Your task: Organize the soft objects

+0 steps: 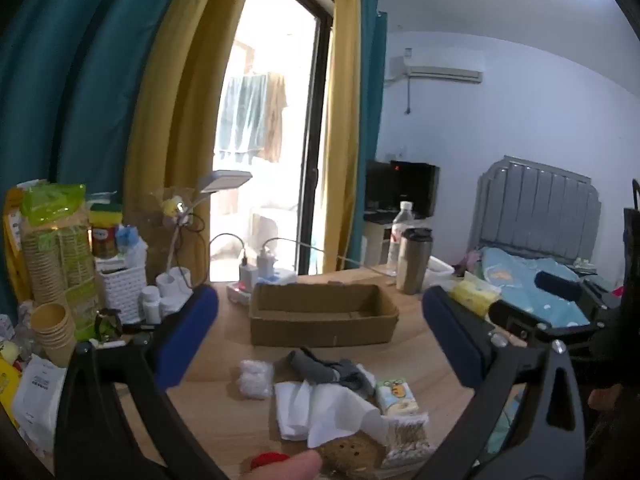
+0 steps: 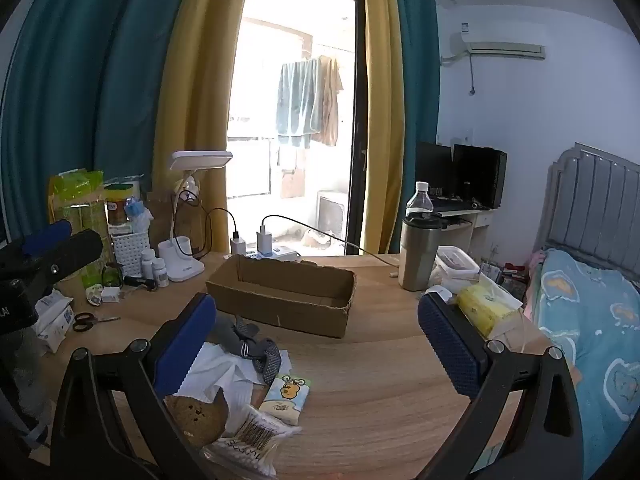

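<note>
An empty cardboard box (image 1: 324, 314) sits mid-desk, also in the right wrist view (image 2: 286, 294). In front of it lie soft things: a grey sock (image 1: 332, 370), a white cotton bag (image 1: 253, 378), white tissues (image 1: 320, 408), a small tissue pack (image 1: 396, 396), a cotton swab bag (image 1: 406, 438) and a brown plush (image 1: 352, 454). My left gripper (image 1: 320, 328) is open and empty above them. My right gripper (image 2: 316, 332) is open and empty, with the sock (image 2: 256, 346), the tissues (image 2: 224, 376), the tissue pack (image 2: 288, 398), the plush (image 2: 196, 416) and the swab bag (image 2: 248, 440) by its left finger.
A steel tumbler (image 2: 418, 252), water bottle (image 2: 420, 200) and yellow tissue pack (image 2: 486, 312) stand at right. A lamp (image 2: 182, 256), chargers (image 2: 250, 244), pill bottles (image 2: 154, 266), scissors (image 2: 90, 322), paper cups (image 1: 54, 330) and a white basket (image 1: 122, 286) crowd the left. A bed (image 2: 592, 320) lies right.
</note>
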Action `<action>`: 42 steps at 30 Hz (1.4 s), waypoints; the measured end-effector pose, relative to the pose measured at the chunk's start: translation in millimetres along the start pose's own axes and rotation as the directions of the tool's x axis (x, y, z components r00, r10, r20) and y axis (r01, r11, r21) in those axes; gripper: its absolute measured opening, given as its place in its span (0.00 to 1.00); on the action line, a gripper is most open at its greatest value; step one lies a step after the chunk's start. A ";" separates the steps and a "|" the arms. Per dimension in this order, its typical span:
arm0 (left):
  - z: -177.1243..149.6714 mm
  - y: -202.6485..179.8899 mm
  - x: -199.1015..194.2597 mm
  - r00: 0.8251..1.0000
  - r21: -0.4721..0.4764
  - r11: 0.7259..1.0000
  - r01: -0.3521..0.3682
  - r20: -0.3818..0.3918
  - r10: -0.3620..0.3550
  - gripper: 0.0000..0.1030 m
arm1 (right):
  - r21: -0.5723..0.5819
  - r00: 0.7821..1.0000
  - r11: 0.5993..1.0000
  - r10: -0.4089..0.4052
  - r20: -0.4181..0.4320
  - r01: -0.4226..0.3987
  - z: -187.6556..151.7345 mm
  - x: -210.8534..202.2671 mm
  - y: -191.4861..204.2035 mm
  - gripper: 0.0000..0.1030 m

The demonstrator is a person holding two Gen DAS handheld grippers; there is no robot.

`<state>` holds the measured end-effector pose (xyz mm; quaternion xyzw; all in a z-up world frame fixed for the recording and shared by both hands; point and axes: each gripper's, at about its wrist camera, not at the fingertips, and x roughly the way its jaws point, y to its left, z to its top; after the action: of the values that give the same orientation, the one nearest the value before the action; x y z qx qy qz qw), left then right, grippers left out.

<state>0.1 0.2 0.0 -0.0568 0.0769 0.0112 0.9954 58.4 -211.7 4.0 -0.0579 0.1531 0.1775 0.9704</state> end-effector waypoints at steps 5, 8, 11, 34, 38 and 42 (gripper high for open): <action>4.9 -17.5 9.7 0.997 0.060 0.998 -0.036 -0.071 0.040 1.00 | 0.043 1.000 0.999 0.015 -0.009 -0.015 0.4 -10.3 -12.1 1.00; -0.8 -14.2 13.7 0.997 0.023 1.000 -0.017 -0.068 0.019 1.00 | 0.051 0.999 0.999 0.014 -0.044 -0.012 -4.7 0.9 -12.3 1.00; -3.6 -10.7 14.0 0.997 0.025 1.000 0.005 -0.081 -0.003 1.00 | 0.052 0.999 0.999 0.014 -0.034 -0.012 -7.8 -0.3 -13.6 1.00; -10.3 -2.2 6.9 0.996 0.016 1.000 0.012 -0.091 -0.010 1.00 | 0.021 1.000 1.000 0.005 -0.030 -0.005 -3.9 -1.0 -2.1 1.00; -11.1 -3.2 6.0 0.996 0.018 1.000 0.012 -0.089 -0.010 1.00 | 0.021 1.000 1.000 0.006 -0.031 -0.006 -4.4 -1.1 -3.8 1.00; -11.8 -4.3 6.7 0.996 0.025 1.000 0.008 -0.091 -0.006 1.00 | 0.020 1.000 1.000 0.007 -0.031 -0.006 -4.8 -1.1 -3.2 1.00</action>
<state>5.0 -5.3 -12.1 -0.0449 0.1223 0.0043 0.9915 57.3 -215.9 -0.1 -0.0504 0.1699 0.1782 0.9679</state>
